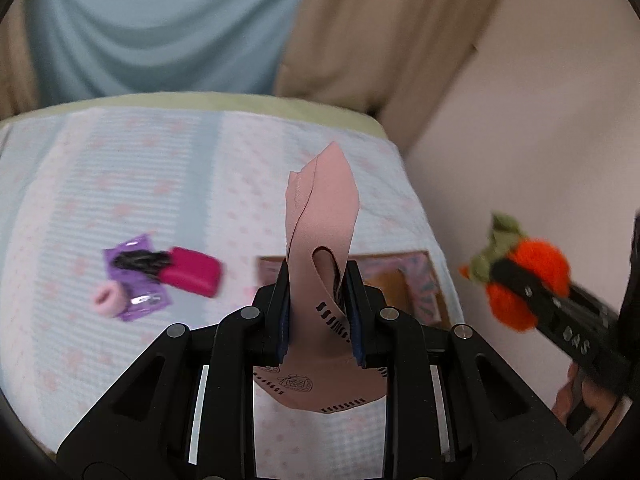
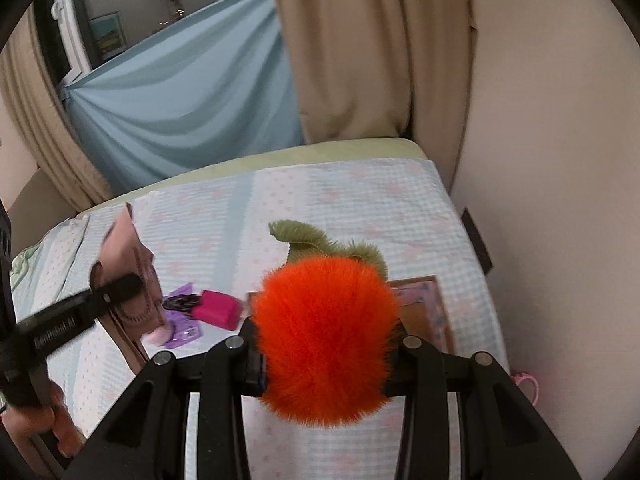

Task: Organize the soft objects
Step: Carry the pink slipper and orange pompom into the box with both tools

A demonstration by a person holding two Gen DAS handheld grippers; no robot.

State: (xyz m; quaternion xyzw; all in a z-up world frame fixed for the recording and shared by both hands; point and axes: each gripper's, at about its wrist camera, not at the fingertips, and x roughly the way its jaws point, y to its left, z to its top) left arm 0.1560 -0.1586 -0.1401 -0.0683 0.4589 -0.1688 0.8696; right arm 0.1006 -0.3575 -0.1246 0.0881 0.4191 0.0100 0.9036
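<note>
From the left wrist, the left gripper [image 1: 320, 312] clamps a pink fabric piece [image 1: 320, 208], its long axis upright; the box [image 1: 404, 280] lies just beyond at one o'clock. From the right wrist, the right gripper [image 2: 324, 360] squeezes a fluffy orange plush [image 2: 324, 340], the box [image 2: 424, 304] peeking out at two o'clock, probably nearer this hand.
</note>
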